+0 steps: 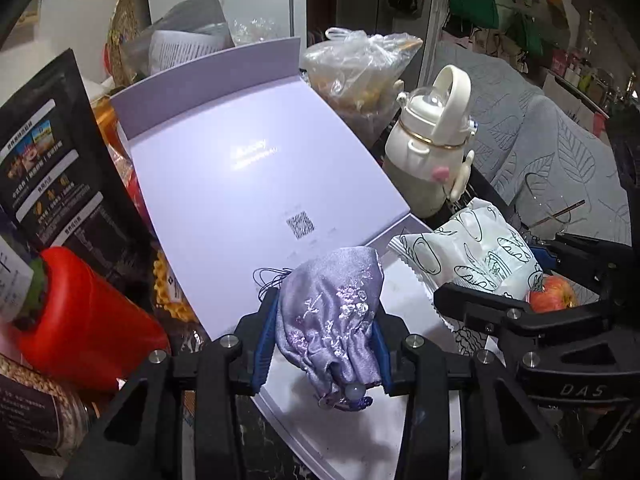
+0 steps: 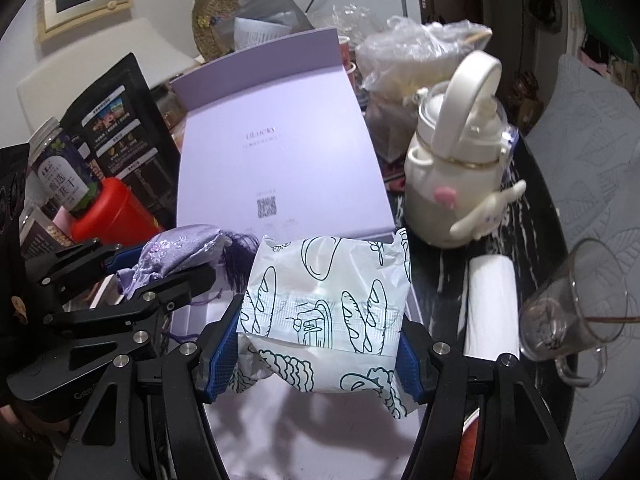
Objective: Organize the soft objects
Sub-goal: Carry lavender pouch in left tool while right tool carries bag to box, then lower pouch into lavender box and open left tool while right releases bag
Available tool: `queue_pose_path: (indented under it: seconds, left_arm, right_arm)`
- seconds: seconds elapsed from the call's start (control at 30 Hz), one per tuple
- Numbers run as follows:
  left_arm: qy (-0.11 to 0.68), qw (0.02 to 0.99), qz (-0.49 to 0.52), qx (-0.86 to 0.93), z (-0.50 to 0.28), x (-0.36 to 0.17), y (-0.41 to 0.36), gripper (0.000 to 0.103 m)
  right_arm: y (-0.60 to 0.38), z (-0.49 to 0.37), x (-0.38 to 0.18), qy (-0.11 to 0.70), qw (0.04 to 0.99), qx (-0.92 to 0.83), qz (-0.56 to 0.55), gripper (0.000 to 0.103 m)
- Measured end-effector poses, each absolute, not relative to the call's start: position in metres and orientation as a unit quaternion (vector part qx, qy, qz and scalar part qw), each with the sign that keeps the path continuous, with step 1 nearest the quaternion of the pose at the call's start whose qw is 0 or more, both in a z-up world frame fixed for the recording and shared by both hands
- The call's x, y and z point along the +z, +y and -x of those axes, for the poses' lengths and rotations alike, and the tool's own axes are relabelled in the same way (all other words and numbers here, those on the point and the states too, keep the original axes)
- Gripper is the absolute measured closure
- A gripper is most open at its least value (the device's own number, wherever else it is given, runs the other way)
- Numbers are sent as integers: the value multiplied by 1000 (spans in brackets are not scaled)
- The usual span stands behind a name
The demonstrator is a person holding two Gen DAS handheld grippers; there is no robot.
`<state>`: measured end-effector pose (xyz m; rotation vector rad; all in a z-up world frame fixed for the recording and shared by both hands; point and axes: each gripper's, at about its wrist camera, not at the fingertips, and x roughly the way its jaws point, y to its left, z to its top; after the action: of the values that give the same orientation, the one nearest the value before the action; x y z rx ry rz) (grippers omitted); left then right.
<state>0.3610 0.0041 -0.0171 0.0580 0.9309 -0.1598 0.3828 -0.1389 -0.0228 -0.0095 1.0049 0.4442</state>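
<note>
My left gripper (image 1: 323, 332) is shut on a lilac embroidered drawstring pouch (image 1: 334, 312) and holds it above the open white box (image 1: 360, 432). The box's lilac lid (image 1: 256, 160) stands open behind it. My right gripper (image 2: 320, 344) is shut on a white bread packet with a green loaf print (image 2: 324, 300), also over the box. In the left wrist view the packet (image 1: 472, 260) and right gripper (image 1: 532, 320) sit to the right. In the right wrist view the pouch (image 2: 180, 252) and left gripper (image 2: 132, 276) sit to the left.
A white kettle-shaped bottle (image 2: 460, 176), a clear glass mug (image 2: 572, 312), a white roll (image 2: 490, 300) and a plastic bag (image 1: 360, 68) stand right. A red container (image 1: 84, 320), black packets (image 1: 52, 160) and jars (image 2: 60, 172) crowd the left. An apple (image 1: 552, 292) lies behind the right gripper.
</note>
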Motion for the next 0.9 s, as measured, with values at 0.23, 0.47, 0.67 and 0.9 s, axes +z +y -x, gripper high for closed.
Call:
queue_pose_path:
  seconds: [0.23, 0.47, 0.67, 0.9]
  left_arm:
    - [450, 889, -48, -75, -357, -23, -1, 62]
    - [443, 892, -57, -70, -360, -19, 0, 62]
    - [438, 896, -62, -34, -361, -16, 6, 34]
    - [429, 902, -36, -34, -353, -2, 16, 27]
  right_arm:
    - [-135, -381, -29, 478, 856, 196, 29, 37]
    - [-137, -388, -27, 474, 860, 189, 24, 34]
    - [-136, -385, -16, 460, 868, 186, 27, 25]
    - [-137, -376, 0, 449, 874, 181, 31, 25]
